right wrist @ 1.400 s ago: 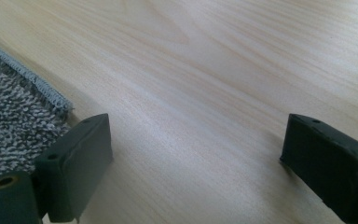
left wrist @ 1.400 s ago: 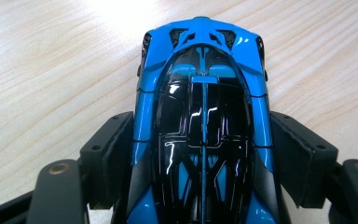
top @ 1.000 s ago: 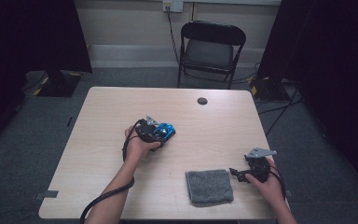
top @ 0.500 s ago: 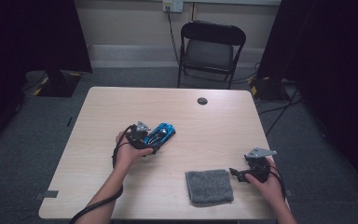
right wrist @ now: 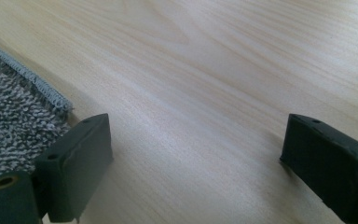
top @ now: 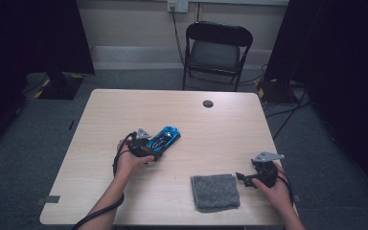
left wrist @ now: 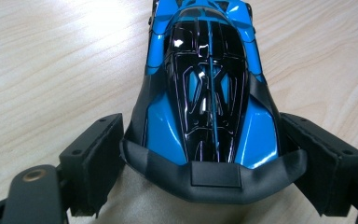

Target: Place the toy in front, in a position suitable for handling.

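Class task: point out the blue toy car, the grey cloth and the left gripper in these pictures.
blue toy car (left wrist: 209, 79), left gripper view, on its black roof.
grey cloth (top: 214, 191), high view, on its middle.
left gripper (left wrist: 205, 154), left gripper view, between its fingertips.

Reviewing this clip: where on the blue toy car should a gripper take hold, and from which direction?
Grip the blue toy car across its rear flanks, coming from behind along its length. The body is long and narrow, so the sides fit between the jaws. The left gripper already sits that way, a pad on either side of the tail, probably the steadiest hold.
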Tool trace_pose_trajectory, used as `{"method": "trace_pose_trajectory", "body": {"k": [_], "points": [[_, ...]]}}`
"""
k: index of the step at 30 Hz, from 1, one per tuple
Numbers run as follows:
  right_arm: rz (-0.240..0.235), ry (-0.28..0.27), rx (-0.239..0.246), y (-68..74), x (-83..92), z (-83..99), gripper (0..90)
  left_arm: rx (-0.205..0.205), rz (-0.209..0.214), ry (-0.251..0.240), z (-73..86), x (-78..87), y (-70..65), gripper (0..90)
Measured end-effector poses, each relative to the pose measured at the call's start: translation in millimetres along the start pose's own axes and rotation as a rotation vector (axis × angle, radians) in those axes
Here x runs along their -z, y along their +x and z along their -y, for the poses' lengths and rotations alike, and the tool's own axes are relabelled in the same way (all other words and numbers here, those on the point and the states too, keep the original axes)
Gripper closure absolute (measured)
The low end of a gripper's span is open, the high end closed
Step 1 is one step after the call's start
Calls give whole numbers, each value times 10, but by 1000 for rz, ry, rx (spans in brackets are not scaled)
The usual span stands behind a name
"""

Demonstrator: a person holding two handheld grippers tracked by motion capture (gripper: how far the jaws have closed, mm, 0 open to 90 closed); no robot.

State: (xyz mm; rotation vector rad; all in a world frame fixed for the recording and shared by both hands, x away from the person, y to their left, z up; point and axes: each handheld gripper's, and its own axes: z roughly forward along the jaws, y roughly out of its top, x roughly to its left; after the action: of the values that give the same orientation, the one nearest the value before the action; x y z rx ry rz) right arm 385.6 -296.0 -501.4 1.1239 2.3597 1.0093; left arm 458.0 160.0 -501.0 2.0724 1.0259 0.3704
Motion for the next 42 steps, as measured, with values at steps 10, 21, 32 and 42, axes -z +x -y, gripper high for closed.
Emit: {"method": "trace_pose_trajectory", "body": {"k": [10, 21, 32, 42], "points": [[0, 0, 0, 0, 0, 0, 75, -41, -28, 11, -10, -22, -54, 194], [4, 0, -2, 4, 2, 2, 76, -51, -47, 11, -5, -14, -77, 241], [-120, -77, -20, 37, 262, -105, 200, -49, -49, 11, -4, -14, -79, 242], [-294, -146, 83, 396, 392, -167, 366, -48, -50, 12, -5, -15, -80, 242]]}}
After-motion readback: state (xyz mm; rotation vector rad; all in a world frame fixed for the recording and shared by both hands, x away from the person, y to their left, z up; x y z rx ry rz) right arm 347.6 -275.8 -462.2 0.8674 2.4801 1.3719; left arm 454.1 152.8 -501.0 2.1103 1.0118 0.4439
